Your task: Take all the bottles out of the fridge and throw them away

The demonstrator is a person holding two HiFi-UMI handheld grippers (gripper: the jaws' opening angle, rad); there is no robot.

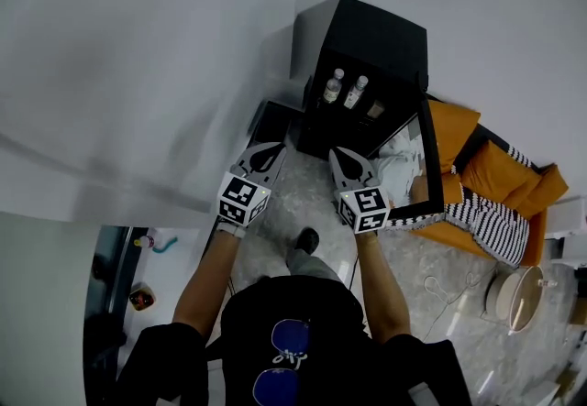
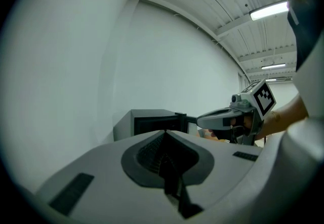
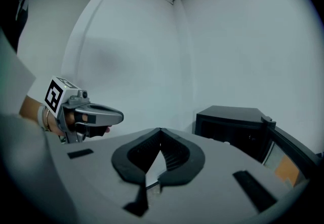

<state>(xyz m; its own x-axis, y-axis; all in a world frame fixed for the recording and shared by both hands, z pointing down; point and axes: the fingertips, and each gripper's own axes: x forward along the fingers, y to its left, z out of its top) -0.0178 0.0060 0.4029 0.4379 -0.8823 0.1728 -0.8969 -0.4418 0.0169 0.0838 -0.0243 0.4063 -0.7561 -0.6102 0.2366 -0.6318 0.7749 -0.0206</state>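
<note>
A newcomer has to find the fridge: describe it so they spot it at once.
Follow the white wall to the orange sofa. Right beside it stands a small black fridge, set apart by its door swung open and two white-capped bottles inside.

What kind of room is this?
Probably a lounge or living-room mock-up: a black fridge, door open with two bottles inside, an orange sofa beside it, and a pale stone-like floor. Ceiling strip lights hint at an office or lab building.
</note>
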